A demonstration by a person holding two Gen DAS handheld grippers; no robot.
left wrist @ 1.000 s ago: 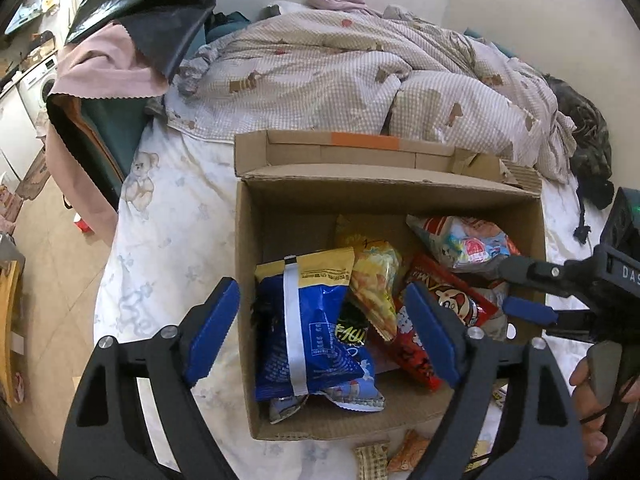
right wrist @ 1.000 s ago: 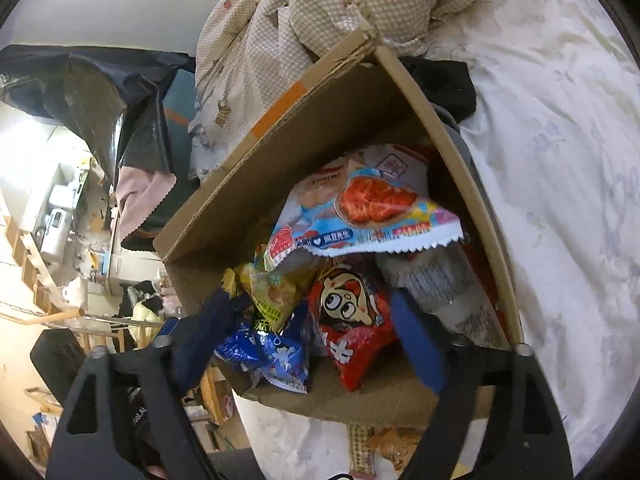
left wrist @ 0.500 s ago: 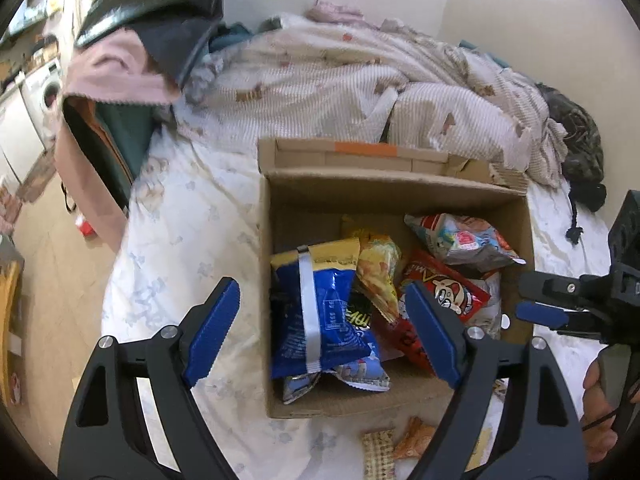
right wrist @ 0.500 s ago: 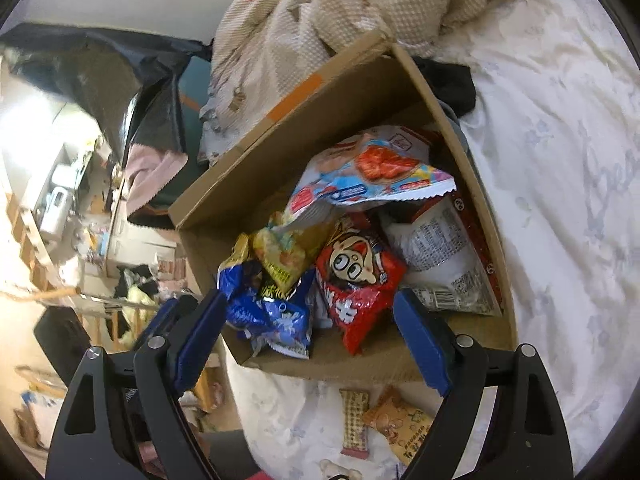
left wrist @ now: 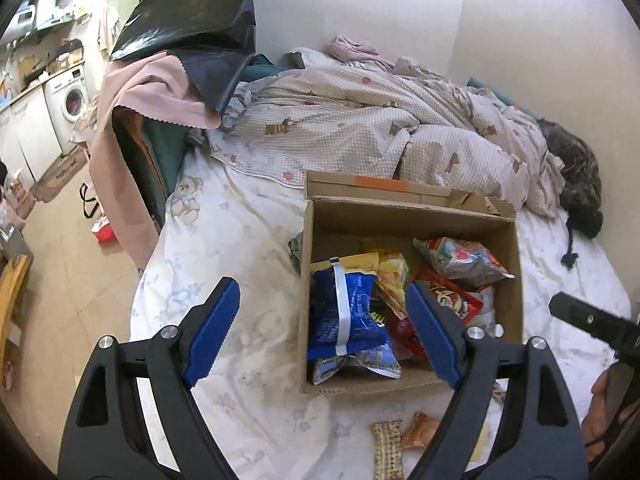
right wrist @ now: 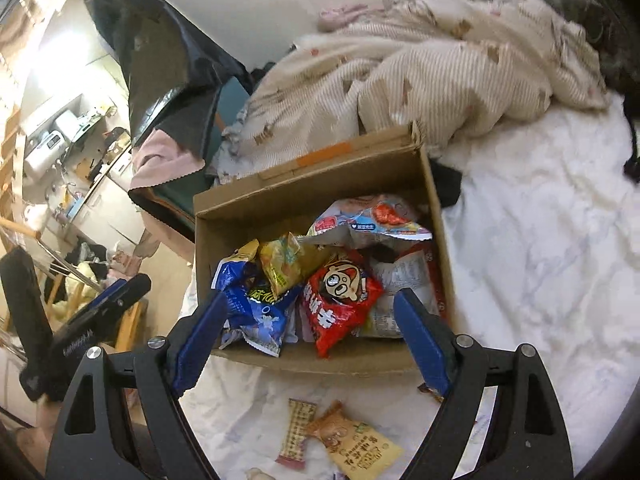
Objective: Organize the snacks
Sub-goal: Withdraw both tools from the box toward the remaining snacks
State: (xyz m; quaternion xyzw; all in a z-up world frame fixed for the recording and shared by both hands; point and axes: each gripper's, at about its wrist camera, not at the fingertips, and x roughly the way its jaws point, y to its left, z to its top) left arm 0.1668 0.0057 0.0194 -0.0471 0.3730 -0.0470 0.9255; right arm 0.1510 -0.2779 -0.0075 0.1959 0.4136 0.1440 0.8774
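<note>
Both of your grippers pulled up and back from the cardboard box (left wrist: 412,216), so it sat smaller and further off in each wrist view than a second earlier, and the right view rolled until the box looked nearly square-on. Your left gripper (left wrist: 324,336) hung with its jaws wide apart and nothing between them, over the box's near left wall. Your right gripper (right wrist: 312,340) was likewise spread and empty above the box's near edge. Inside the box lay the blue bag (left wrist: 346,312), the yellow bag (right wrist: 286,264), the red bag with the cartoon face (right wrist: 340,292) and the pale packet (right wrist: 368,220) at the back. Just in front of the box, on the bed sheet (right wrist: 540,260), the wafer bar (right wrist: 298,432) and the orange packet (right wrist: 352,440) were left loose. To finish well, you probably needed to drop onto one loose snack at a time, jaws straddling its narrow side, pinching lightly so the wrapper did not slip, then carry it over the near wall.
</note>
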